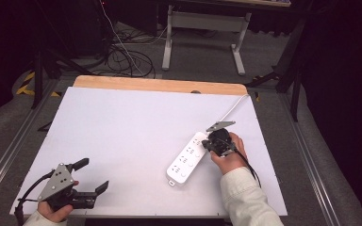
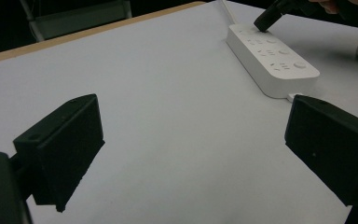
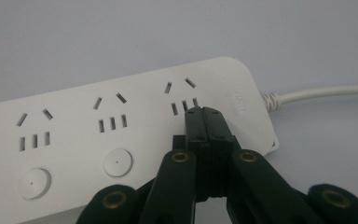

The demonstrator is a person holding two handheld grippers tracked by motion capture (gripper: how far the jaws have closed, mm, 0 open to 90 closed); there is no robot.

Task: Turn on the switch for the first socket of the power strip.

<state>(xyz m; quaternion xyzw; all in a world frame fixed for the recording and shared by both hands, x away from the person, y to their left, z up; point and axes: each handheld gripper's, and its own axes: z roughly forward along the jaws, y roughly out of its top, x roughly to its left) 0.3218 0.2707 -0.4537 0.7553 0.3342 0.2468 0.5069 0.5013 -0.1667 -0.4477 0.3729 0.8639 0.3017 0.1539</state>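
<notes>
The right gripper (image 3: 204,112) has its jaws pressed together with nothing between them, and their joined tips rest on the top face of the power strip (image 3: 121,135), just below the slots of the socket group nearest the cord end, about where that group's round button would sit. In the high view the same gripper (image 1: 215,142) sits over the far end of the strip (image 1: 187,161), with the person's right hand (image 1: 231,153) wrapped around it and a pale sleeve (image 1: 247,200) running back to the bottom edge. The strip is white and long, with three socket groups in a row, each with slots and a round button; two buttons show uncovered in the right gripper view. It lies flat on the white table (image 1: 122,141), right of centre, set at a slant with its cord end farther from the person. Its white cord (image 1: 233,107) runs from that end toward the far right corner of the table. The left gripper (image 1: 89,176) is well apart from the strip, at the near left corner, held in the left hand (image 1: 56,209) with its jaws spread wide and empty. In the left gripper view the strip (image 2: 272,58) lies beyond the spread jaws, with the right gripper's black tip (image 2: 265,21) touching its far end.
</notes>
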